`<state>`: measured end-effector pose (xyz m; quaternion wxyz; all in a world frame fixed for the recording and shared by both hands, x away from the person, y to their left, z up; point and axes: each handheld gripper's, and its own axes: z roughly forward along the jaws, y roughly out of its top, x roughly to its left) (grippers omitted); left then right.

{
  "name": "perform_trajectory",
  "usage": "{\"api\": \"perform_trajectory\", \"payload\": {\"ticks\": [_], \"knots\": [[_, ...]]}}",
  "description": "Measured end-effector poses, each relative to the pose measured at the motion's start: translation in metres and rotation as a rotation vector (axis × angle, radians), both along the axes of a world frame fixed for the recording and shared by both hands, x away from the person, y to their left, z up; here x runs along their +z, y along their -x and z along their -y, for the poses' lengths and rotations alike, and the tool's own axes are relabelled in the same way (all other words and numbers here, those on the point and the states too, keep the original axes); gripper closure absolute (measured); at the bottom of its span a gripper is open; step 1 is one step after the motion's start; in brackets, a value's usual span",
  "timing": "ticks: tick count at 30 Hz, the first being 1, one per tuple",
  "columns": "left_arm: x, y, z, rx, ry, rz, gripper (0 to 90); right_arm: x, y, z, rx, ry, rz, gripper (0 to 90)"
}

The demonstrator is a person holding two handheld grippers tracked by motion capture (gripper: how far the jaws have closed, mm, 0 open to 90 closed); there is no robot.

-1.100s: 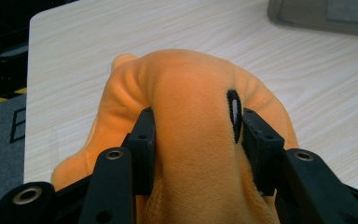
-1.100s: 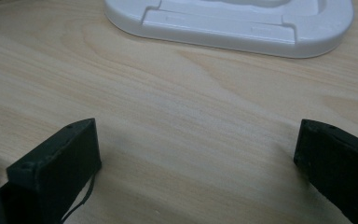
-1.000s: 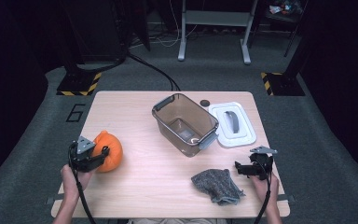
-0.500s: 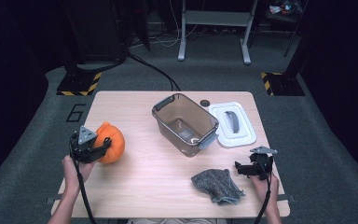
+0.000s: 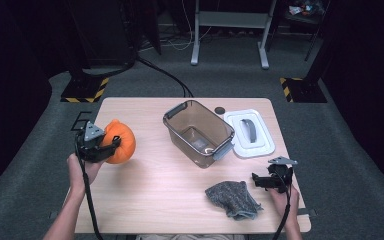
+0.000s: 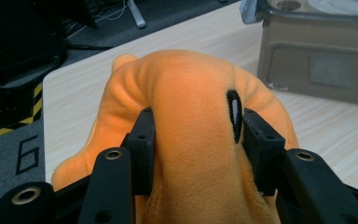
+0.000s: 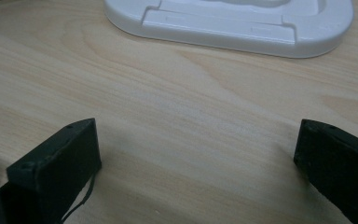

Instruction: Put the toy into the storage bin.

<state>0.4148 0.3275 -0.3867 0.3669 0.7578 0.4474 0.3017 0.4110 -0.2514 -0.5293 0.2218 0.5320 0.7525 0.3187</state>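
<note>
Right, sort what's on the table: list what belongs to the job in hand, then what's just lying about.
In the job:
left claw, shut on the orange plush toy
clear bin, probably where it goes

Lying about:
white lid
grey cloth
right claw, open over bare table

The high view looks forward and down on the whole desk (image 5: 180, 190). Each gripper view sits close along its own fingers; the right one shares the white lid (image 7: 233, 23) with the high view.

The plush toy (image 5: 119, 141) sits left of the bin (image 5: 198, 132); lid (image 5: 250, 133) right, cloth (image 5: 231, 199) in front.
</note>
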Motion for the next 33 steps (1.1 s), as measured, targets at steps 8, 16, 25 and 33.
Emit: {"api": "perform_trajectory", "payload": {"ticks": [8, 16, 25, 33], "knots": [[0.017, -0.013, 0.005, -0.003, 0.013, 0.012, 54.3, 0.000, 0.000, 0.000, 0.000, 0.000, 0.000, 0.0], [0.033, -0.025, 0.010, -0.002, 0.004, 0.024, 54.3, 0.000, 0.000, 0.000, 0.000, 0.001, 0.000, 0.0], [0.050, -0.040, 0.026, -0.028, -0.002, 0.037, 54.1, 0.000, 0.000, 0.000, 0.000, 0.000, 0.000, 0.0], [0.061, -0.052, 0.041, -0.045, -0.011, 0.044, 54.0, 0.000, 0.000, 0.000, -0.001, 0.000, 0.001, 0.0]]}}
